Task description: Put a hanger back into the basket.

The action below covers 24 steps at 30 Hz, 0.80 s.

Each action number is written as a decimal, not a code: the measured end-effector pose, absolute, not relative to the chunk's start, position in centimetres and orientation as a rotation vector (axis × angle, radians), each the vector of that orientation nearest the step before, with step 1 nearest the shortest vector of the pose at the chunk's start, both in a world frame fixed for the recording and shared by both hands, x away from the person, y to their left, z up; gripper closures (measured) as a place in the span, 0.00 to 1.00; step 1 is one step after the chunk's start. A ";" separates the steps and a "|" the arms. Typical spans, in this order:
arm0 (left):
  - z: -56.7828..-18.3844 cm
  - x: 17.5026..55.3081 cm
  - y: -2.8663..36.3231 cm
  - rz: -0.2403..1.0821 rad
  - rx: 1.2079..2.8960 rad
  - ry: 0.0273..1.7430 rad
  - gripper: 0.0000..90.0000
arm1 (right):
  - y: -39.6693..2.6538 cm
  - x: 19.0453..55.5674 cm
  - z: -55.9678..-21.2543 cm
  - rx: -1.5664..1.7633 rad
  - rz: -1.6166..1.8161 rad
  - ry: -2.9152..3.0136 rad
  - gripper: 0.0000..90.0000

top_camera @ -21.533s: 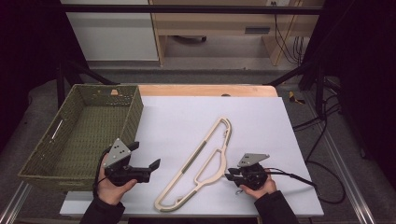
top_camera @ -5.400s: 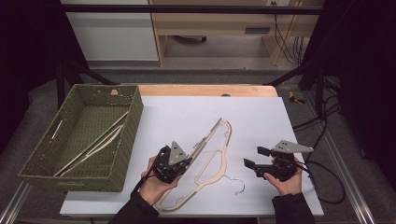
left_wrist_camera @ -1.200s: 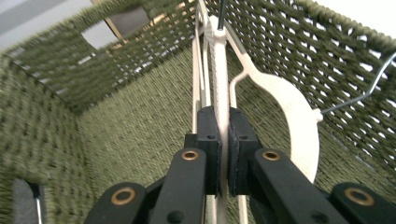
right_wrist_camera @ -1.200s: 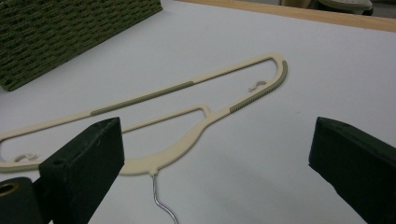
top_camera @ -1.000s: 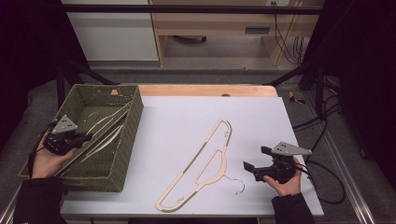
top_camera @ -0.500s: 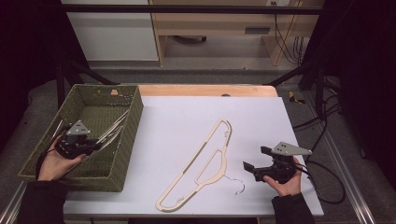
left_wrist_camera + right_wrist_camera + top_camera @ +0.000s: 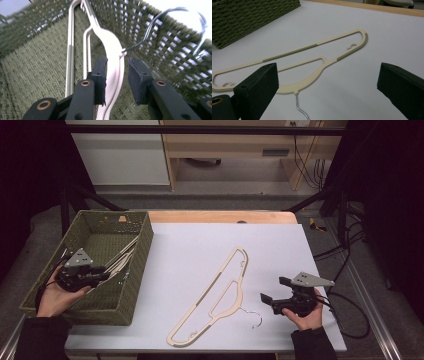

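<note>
hanger (image 7: 112,50) between left gripper (image 7: 117,72) jaws, in basket (image 7: 45,297)

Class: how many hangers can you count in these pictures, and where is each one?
3. One hanger lies on the table; two more lie together in the basket, so others might be hidden there.

Open tabletop (image 7: 200,245) around the cream hanger (image 7: 212,297); basket (image 7: 135,265) at left edge.

It looked like a lab or workshop: a framed test table (image 7: 280,235) with black curtains, loose cables (image 7: 350,245) and plain wooden benches (image 7: 235,140) behind
</note>
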State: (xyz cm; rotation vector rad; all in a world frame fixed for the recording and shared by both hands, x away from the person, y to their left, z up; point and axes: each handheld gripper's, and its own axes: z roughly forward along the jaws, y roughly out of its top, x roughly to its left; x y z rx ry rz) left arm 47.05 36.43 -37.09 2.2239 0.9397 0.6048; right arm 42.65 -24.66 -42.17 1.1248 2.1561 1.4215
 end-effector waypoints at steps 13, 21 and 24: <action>-34.1 44.1 31.0 0.660 1.859 0.854 0.29 | -24.6 42.5 -42.1 1.114 1.443 2.149 0.06; -34.8 42.7 25.7 0.613 1.807 0.778 0.13 | -24.4 42.4 -42.0 1.102 1.465 2.157 0.09; -35.7 42.2 23.7 0.569 1.811 0.754 0.12 | -24.3 42.4 -42.1 1.096 1.454 2.166 0.10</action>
